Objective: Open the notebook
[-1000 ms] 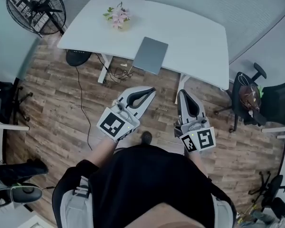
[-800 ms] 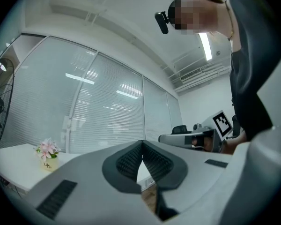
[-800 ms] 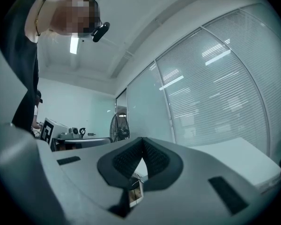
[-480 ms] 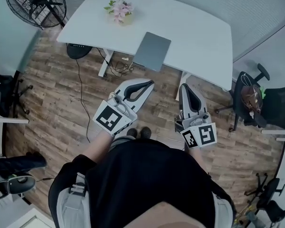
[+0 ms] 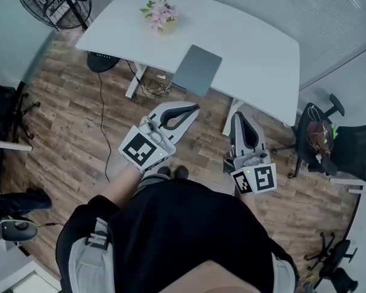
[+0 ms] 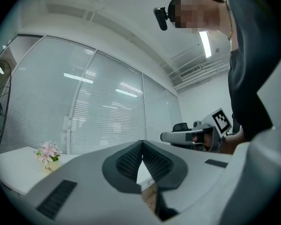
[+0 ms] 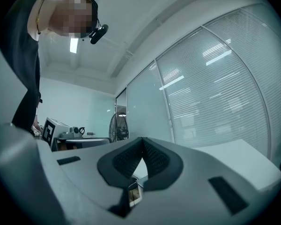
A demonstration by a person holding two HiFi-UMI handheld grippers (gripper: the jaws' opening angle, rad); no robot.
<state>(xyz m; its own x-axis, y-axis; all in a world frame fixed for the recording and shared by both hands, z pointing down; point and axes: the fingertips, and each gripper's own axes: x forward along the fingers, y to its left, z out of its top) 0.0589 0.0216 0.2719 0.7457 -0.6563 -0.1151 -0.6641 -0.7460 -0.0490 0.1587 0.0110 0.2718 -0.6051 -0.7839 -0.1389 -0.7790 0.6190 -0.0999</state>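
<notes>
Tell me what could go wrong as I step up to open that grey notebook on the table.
The notebook sits at the near edge of the table, seemingly overhanging; a shove could tip it off. The left gripper and right gripper are both shut, so they may push the cover rather than lift it. Cables under the table could catch a foot.

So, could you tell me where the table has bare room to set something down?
The table is bare across its right half, from the notebook to the right edge, and on the left between the flowers and the notebook. Nowhere is crowded.
</notes>
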